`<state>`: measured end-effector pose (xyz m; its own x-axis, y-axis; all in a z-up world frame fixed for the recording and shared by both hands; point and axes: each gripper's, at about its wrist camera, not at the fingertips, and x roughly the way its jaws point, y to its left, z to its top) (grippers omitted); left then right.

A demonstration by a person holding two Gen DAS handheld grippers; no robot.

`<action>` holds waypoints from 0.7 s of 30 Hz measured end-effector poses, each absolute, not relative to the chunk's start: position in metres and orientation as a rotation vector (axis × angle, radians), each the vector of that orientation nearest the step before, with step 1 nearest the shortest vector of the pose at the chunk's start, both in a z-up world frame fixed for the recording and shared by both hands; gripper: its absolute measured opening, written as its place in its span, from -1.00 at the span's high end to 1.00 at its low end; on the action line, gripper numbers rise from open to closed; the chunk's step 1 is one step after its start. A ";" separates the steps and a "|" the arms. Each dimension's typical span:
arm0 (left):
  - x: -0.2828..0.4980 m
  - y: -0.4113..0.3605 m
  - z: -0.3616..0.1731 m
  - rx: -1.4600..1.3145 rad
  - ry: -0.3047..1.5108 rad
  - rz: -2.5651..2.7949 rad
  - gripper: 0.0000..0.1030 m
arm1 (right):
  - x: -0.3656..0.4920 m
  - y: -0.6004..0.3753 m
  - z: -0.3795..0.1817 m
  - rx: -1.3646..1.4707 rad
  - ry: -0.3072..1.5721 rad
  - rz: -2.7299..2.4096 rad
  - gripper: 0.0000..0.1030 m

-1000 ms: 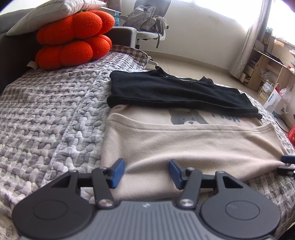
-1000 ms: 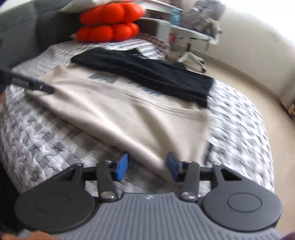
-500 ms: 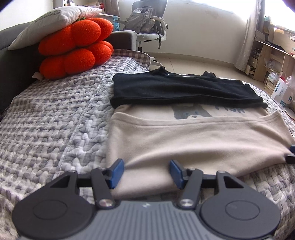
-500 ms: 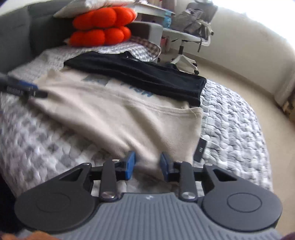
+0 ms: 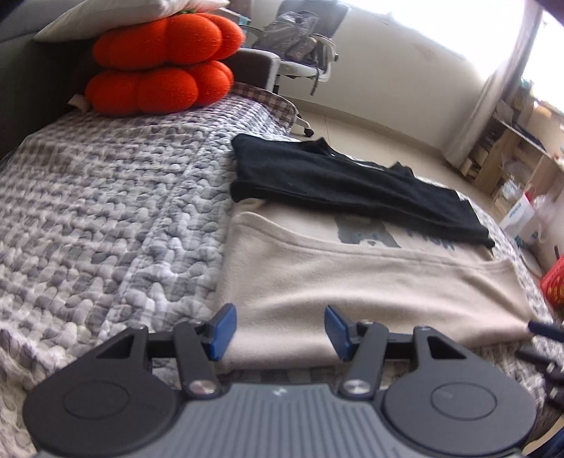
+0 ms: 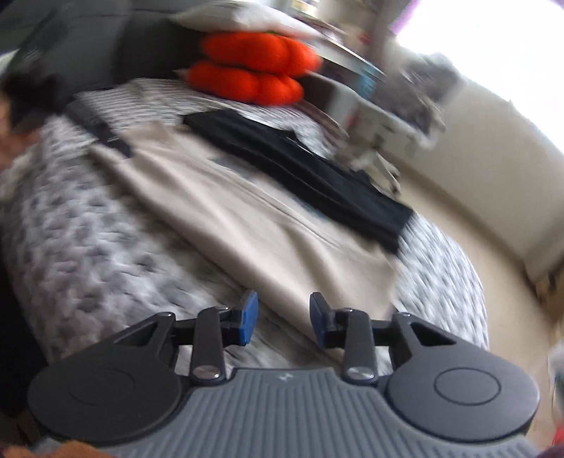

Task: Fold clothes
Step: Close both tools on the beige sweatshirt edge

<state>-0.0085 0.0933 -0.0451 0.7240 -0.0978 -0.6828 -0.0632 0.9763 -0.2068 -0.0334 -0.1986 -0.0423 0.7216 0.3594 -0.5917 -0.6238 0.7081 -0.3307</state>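
1. The fingers of the left gripper (image 5: 278,330) are seen well apart, with the near folded edge of the beige sweatshirt (image 5: 370,282) lying between them; no pad is seen pressing on the cloth.
2. The jaws of the right gripper (image 6: 283,319) are narrower and are opening; the beige sweatshirt's near corner is seen between them, apparently unclamped, though the view is blurred.
3. The sweatshirt is spread on the grey quilted bedspread (image 5: 105,218), at twelve o'clock from both grippers, with its lower part already folded up over the printed front.
4. A black garment (image 5: 345,183) is laid folded across the sweatshirt's far edge, at about one o'clock in the left wrist view.
5. The step in hand is judged to be taking the near edge for a further fold. It is best done with both grippers set at matching points on the edge, both layers pinched together, and the lift kept level so the crease stays straight.
6. Counted: two garments, two grippers, two stacked orange pumpkin cushions (image 5: 162,63) at eleven o'clock, one white pillow (image 5: 105,14) on top, one office chair (image 5: 303,38) beyond.
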 end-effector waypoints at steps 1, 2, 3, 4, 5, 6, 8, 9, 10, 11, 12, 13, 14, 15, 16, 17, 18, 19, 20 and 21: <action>-0.009 0.097 -0.044 -0.244 0.757 -0.021 -0.10 | -0.032 -0.190 -0.044 -0.577 0.511 0.588 0.32; -0.009 0.100 -0.043 -0.265 0.750 -0.022 -0.10 | -0.031 -0.182 -0.046 -0.606 0.502 0.602 0.32; -0.009 0.104 -0.042 -0.281 0.743 -0.017 -0.11 | -0.029 -0.173 -0.048 -0.642 0.492 0.607 0.32; -0.008 0.106 -0.041 -0.289 0.739 0.003 -0.15 | -0.028 -0.164 -0.051 -0.679 0.481 0.610 0.32; -0.008 0.109 -0.042 -0.285 0.742 0.037 -0.17 | -0.027 -0.155 -0.054 -0.715 0.466 0.620 0.32; -0.006 0.111 -0.043 -0.285 0.752 0.060 -0.17 | -0.027 -0.147 -0.056 -0.752 0.450 0.631 0.32; -0.005 0.119 -0.046 -0.329 0.769 0.071 -0.17 | -0.028 -0.132 -0.060 -0.801 0.425 0.680 0.32; -0.005 0.123 -0.046 -0.354 0.767 0.070 -0.16 | -0.028 -0.124 -0.062 -0.829 0.411 0.701 0.32; -0.005 0.126 -0.044 -0.372 0.757 0.074 -0.16 | -0.028 -0.117 -0.066 -0.862 0.391 0.705 0.32; -0.007 0.129 -0.042 -0.379 0.741 0.084 -0.16 | -0.028 -0.110 -0.070 -0.897 0.370 0.706 0.32; -0.008 0.132 -0.039 -0.378 0.726 0.097 -0.16 | -0.028 -0.103 -0.075 -0.931 0.349 0.708 0.32; -0.008 0.134 -0.037 -0.375 0.715 0.113 -0.16 | -0.028 -0.097 -0.079 -0.961 0.317 0.706 0.32; -0.009 0.135 -0.037 -0.373 0.713 0.124 -0.16 | -0.029 -0.092 -0.081 -0.987 0.288 0.707 0.32; -0.009 0.137 -0.036 -0.371 0.710 0.135 -0.16 | -0.030 -0.088 -0.083 -1.006 0.264 0.713 0.32; -0.009 0.138 -0.036 -0.370 0.708 0.146 -0.16 | -0.031 -0.085 -0.084 -1.024 0.242 0.719 0.32; -0.009 0.139 -0.036 -0.368 0.706 0.156 -0.16 | -0.032 -0.082 -0.086 -1.042 0.220 0.725 0.33; -0.009 0.141 -0.036 -0.373 0.707 0.155 -0.16 | -0.034 -0.079 -0.087 -1.060 0.197 0.731 0.35; -0.010 0.141 -0.035 -0.376 0.702 0.151 -0.16 | -0.035 -0.076 -0.089 -1.075 0.173 0.739 0.40; -0.011 0.142 -0.034 -0.379 0.697 0.148 -0.16 | -0.035 -0.075 -0.090 -1.086 0.160 0.740 0.50; -0.012 0.142 -0.032 -0.375 0.688 0.142 -0.16 | -0.033 -0.075 -0.088 -1.069 0.165 0.743 0.82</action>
